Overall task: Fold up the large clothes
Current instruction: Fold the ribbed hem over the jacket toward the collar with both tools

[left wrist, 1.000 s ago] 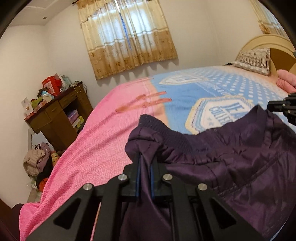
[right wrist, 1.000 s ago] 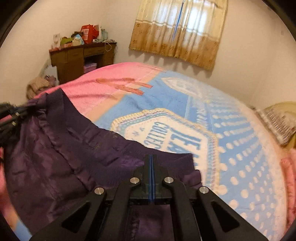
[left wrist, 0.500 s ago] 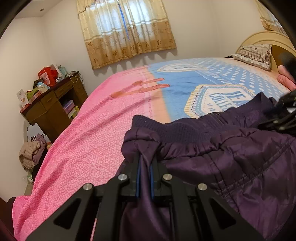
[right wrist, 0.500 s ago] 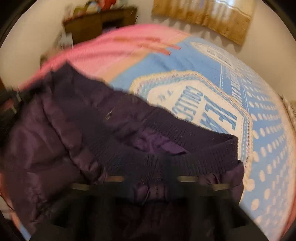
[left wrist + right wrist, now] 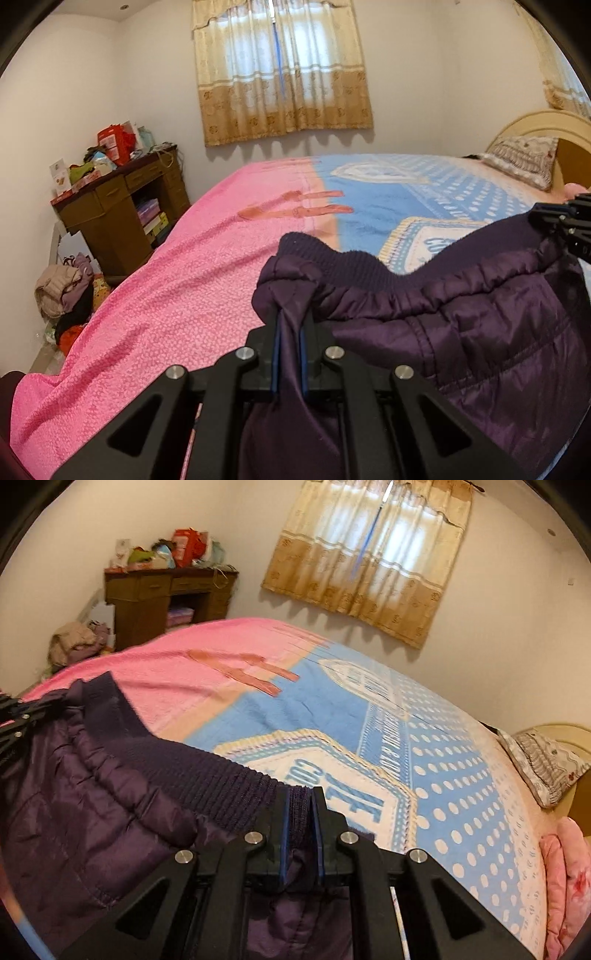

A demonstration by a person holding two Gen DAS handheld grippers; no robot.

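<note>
Behind everything lies a bed (image 5: 207,280) with a pink and blue blanket (image 5: 332,716), under a curtained window (image 5: 280,70). Above the blanket, a dark purple padded jacket (image 5: 480,332) hangs stretched between both tools. The left gripper (image 5: 290,325) pinches one corner of its ribbed hem (image 5: 207,775), and the right gripper (image 5: 300,808) is closed on the other corner.

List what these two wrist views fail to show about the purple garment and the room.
- Purple garment: its lower part runs off the bottom edge in both views, behind the left gripper and right gripper, so its type and length stay unknown.
- Bedspread lettering: partly covered by the garment's knit band.
- Items on the wooden desk: too small to identify.
- Floor pile: a jumble, pieces indistinct.
</note>
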